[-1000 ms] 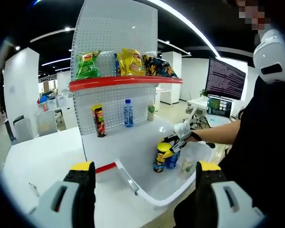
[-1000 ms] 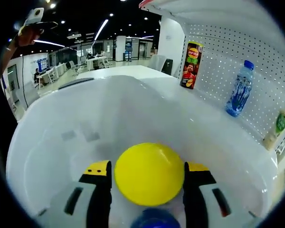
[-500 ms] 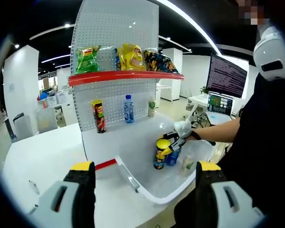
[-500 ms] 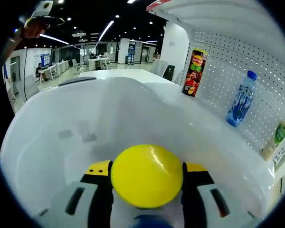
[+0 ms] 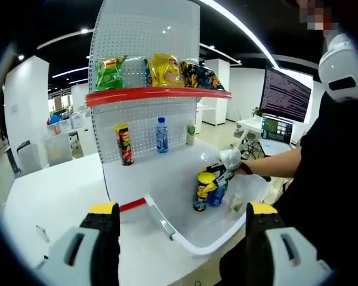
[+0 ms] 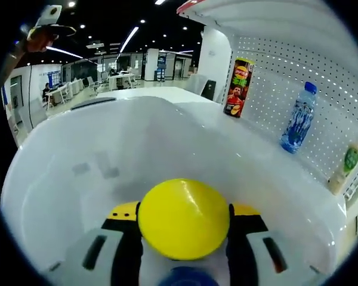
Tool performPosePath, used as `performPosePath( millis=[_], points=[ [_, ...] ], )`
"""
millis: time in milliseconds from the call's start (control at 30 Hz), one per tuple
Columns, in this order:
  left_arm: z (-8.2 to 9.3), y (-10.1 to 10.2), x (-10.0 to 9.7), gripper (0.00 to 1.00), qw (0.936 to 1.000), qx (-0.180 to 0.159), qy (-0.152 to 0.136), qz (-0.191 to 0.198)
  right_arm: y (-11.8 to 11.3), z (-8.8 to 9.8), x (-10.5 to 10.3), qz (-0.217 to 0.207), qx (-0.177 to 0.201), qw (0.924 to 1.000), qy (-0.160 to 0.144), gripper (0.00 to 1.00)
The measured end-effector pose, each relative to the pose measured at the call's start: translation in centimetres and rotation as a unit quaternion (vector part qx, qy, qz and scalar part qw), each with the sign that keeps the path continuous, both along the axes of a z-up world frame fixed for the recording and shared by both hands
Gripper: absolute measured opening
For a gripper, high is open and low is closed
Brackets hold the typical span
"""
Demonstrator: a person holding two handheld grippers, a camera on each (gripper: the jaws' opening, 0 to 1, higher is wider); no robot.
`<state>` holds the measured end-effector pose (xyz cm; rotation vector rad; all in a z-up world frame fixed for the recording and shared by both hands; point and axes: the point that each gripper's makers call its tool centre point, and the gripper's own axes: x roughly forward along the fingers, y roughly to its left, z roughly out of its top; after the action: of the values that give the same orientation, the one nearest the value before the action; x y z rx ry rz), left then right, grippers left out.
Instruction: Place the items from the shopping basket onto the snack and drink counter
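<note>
Gripping yellow-lidded can (image 6: 184,218) between jaws: right gripper (image 6: 182,229) | over white basket (image 6: 59,155) | left gripper (image 5: 178,238) open

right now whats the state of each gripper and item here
right gripper: shut on yellow-lidded can
yellow-lidded can: upright, gripped, in basket
left gripper: open, holding nothing
basket: white, holds can and bottles
water bottle: upright on counter
chips can: upright on counter
chip bags: on top shelf

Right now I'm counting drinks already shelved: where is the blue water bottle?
In the left gripper view the blue water bottle stands upright on the counter against the pegboard, between the chip can and a small pale bottle.
</note>
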<state>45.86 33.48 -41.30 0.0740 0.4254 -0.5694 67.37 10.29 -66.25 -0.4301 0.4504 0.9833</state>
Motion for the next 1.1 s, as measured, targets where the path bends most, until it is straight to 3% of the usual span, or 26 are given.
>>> performPosePath(
  millis=[400, 900, 1100],
  points=[
    [-0.1, 0.0, -0.4, 0.86, 1.0000, -0.001, 0.000, 0.001, -0.1, 0.4, -0.5, -0.001, 0.018, 0.9998, 0.005, 0.55],
    [0.0, 0.4, -0.7, 0.86, 1.0000, -0.003, -0.003, 0.004, -0.1, 2.8, 0.0, -0.023, 0.083, 0.9963, -0.006, 0.54],
    [0.1, 0.5, -0.9, 0.86, 1.0000, -0.003, -0.005, 0.004, -0.1, 4.8, 0.1, -0.031, 0.113, 0.9930, -0.017, 0.53]
  ],
)
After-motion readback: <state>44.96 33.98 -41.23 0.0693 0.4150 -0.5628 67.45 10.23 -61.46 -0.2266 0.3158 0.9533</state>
